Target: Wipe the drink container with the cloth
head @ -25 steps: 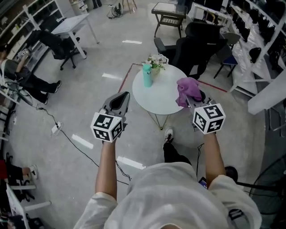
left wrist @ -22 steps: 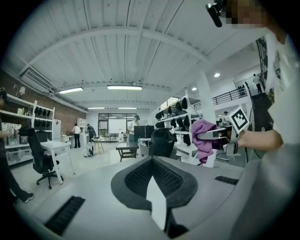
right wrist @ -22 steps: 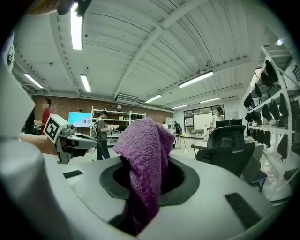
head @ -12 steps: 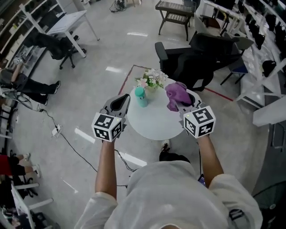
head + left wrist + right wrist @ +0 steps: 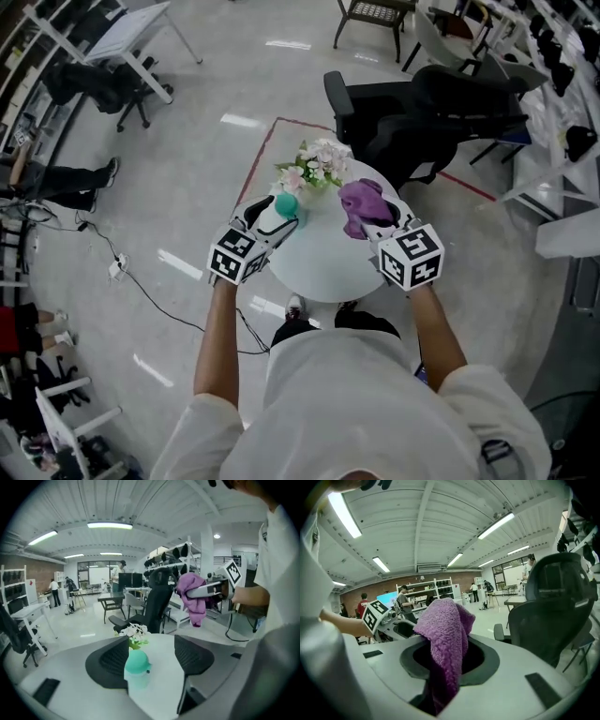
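A teal drink container (image 5: pixel 286 204) with a rounded lid stands upright on the round white table (image 5: pixel 328 262), in front of a small vase of flowers (image 5: pixel 314 164). My left gripper (image 5: pixel 272 214) reaches over the table's left edge. In the left gripper view its jaws are opening around the container (image 5: pixel 137 667), which stands close to the left pad (image 5: pixel 112 660) and apart from the right one. My right gripper (image 5: pixel 377 220) is shut on a purple cloth (image 5: pixel 363 203), which drapes over its jaws (image 5: pixel 445 639) above the table's right side.
A black office chair (image 5: pixel 403 103) stands right behind the table. Red tape (image 5: pixel 258 169) marks the floor around it, and a cable (image 5: pixel 150 291) trails across the floor at left. Desks, shelves and seated people line the room's edges.
The table has come much closer beneath both grippers. My left gripper moved in to the teal container and its jaws opened around it. The right gripper still carries the cloth.
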